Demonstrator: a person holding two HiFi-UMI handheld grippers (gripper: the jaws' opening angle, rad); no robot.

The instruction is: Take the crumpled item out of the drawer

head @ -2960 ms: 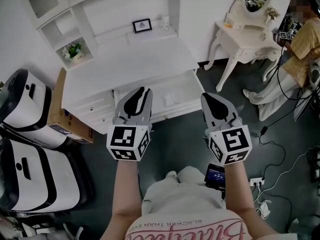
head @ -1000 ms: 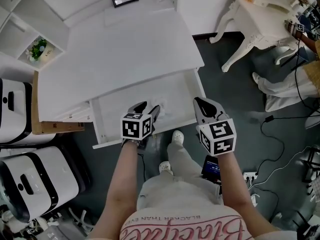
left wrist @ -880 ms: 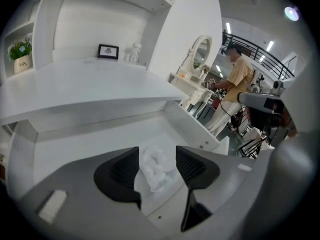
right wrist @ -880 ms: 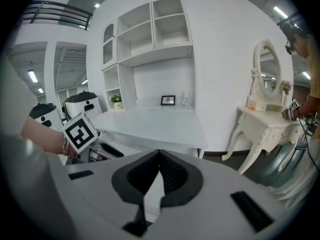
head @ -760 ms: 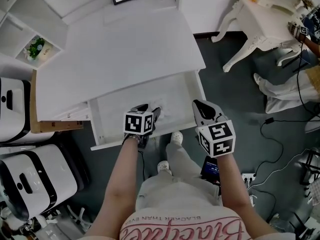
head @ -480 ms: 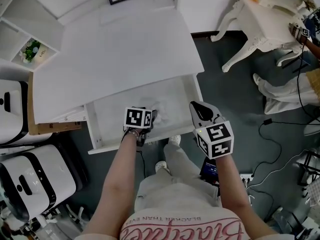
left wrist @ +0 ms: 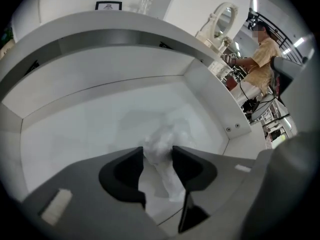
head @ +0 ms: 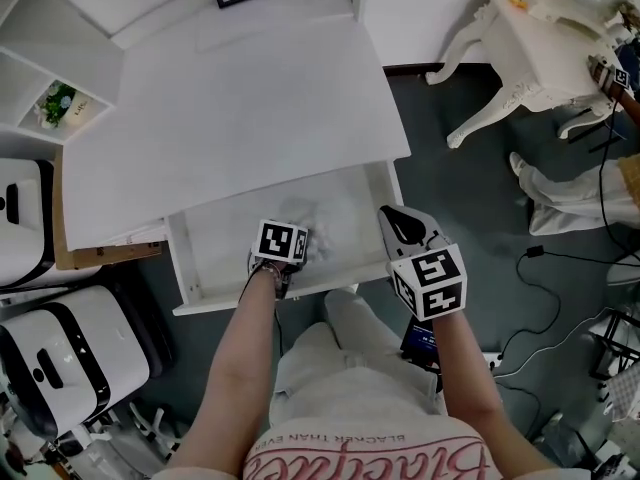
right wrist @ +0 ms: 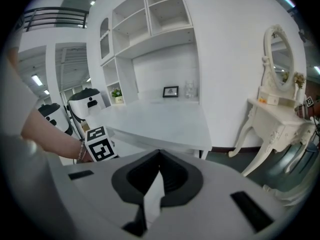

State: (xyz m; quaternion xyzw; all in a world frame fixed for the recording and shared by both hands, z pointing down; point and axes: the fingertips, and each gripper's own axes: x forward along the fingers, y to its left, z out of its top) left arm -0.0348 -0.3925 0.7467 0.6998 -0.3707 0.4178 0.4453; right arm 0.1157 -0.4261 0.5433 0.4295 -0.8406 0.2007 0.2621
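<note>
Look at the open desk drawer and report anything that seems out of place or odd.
A crumpled white wad lies in the open drawer, the only thing visible inside; it looks like discarded rubbish. The left gripper straddles it, its jaws just closing, not yet clamped.

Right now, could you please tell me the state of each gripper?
Left gripper: open, jaws just closing around the crumpled item in the drawer, not yet gripping.
Right gripper: shut, holding nothing.
</note>
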